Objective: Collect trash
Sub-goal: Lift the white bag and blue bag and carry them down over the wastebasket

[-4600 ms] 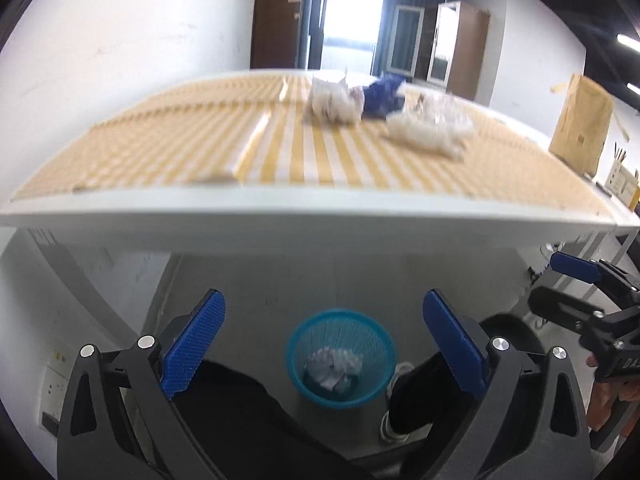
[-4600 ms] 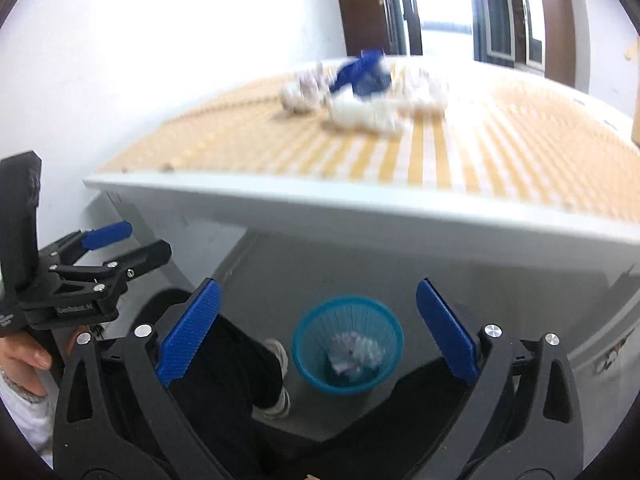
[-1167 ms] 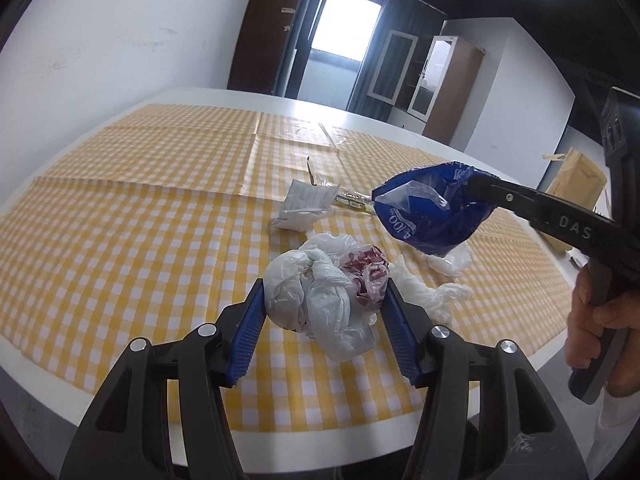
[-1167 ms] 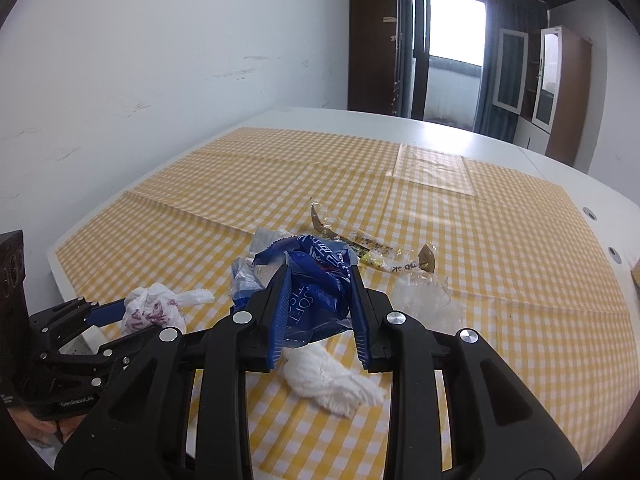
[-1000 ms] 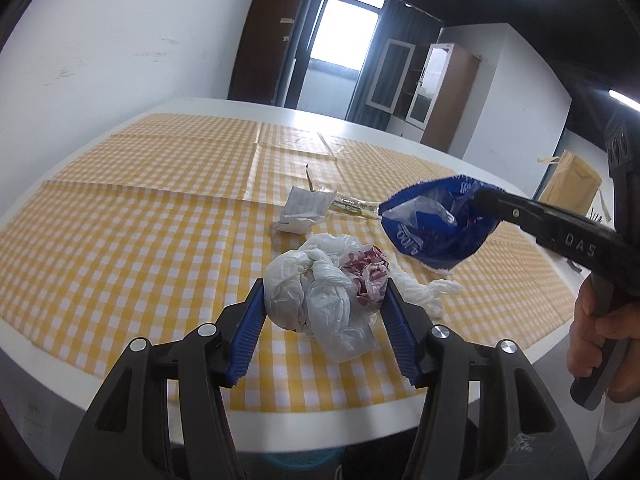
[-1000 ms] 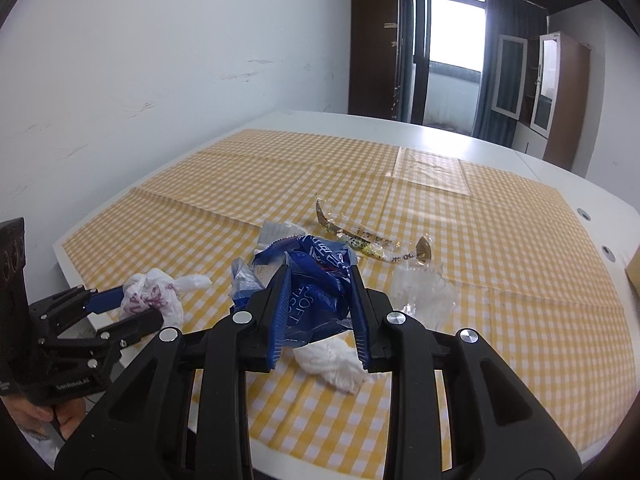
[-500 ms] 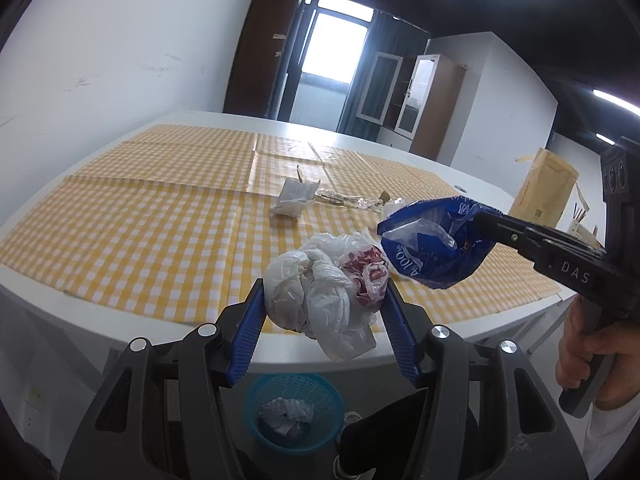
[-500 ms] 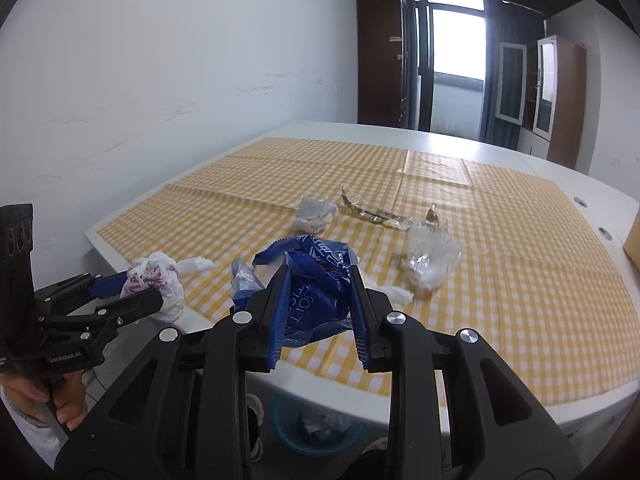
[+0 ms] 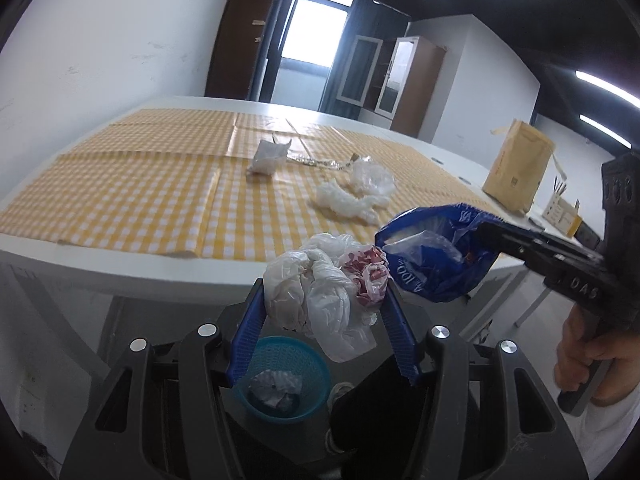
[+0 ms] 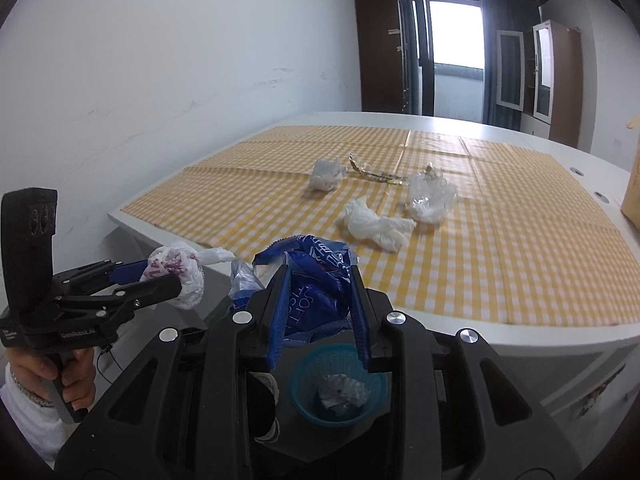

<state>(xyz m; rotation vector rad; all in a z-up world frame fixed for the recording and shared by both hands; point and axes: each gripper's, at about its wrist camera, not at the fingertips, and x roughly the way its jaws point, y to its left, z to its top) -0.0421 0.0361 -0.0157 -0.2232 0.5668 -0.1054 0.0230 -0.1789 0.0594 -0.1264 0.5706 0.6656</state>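
My left gripper (image 9: 322, 300) is shut on a crumpled white plastic bag with red print (image 9: 320, 284), held past the table's front edge above the blue trash basket (image 9: 286, 376) on the floor. My right gripper (image 10: 318, 288) is shut on a blue plastic wrapper (image 10: 310, 280), also beyond the table edge, above the same basket (image 10: 340, 384). The basket holds a crumpled white wad (image 10: 342, 396). Each gripper shows in the other's view: the right one with the blue wrapper (image 9: 436, 256), the left one with the white bag (image 10: 176, 270).
On the yellow checked tablecloth (image 9: 140, 184) lie a white wad (image 9: 266, 158), a twisted white bag (image 9: 344, 202), a clear crumpled bag (image 9: 370, 176) and a shiny long wrapper (image 9: 316, 160). A brown paper parcel (image 9: 516, 168) stands at the right. The white table edge (image 9: 120, 268) is close ahead.
Both grippers have pulled back from over the table and dropped lower, carrying their trash past the front edge. The basket on the floor has come into fuller view under them.
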